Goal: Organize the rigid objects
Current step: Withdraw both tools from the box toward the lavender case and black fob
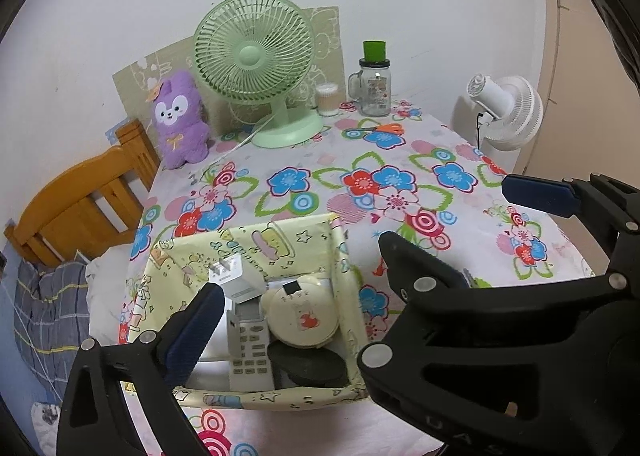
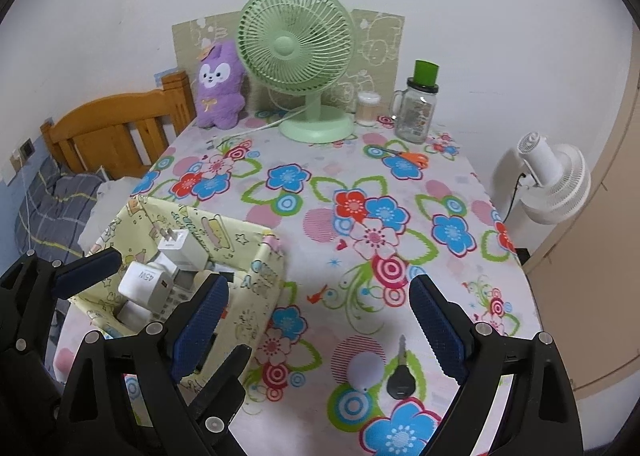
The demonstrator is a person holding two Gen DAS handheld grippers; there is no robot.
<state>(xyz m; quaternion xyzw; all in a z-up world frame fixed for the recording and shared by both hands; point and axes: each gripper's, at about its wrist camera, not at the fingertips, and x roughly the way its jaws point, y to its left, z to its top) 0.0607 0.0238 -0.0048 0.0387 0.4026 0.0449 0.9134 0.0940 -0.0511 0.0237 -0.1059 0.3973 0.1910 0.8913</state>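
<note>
At lower centre of the right wrist view, the key (image 2: 399,375) lies flat: light, rigid, thin. Grip its black head. Left gripper (image 1: 296,268) and right gripper (image 2: 318,310) stand wide, empty.

Bench (image 2: 320,215) layout, right wrist view. Storage box (image 2: 256,256) at 9 o'clock on the bench, near its left edge; inside it lie chargers (image 2: 144,284), a remote control (image 1: 250,340) and a round case (image 1: 302,314). Key (image 2: 400,376) at 6 o'clock, just right of a round disc (image 2: 366,370). Desk fan (image 2: 298,55) at 12 o'clock against the wall; plush toy (image 2: 220,87) to its left, jar (image 2: 418,107) to its right, scissors (image 2: 404,155) before the jar. Standing fan (image 2: 552,179) off the bench at 3 o'clock; bed (image 2: 116,123) at 10 o'clock.
</note>
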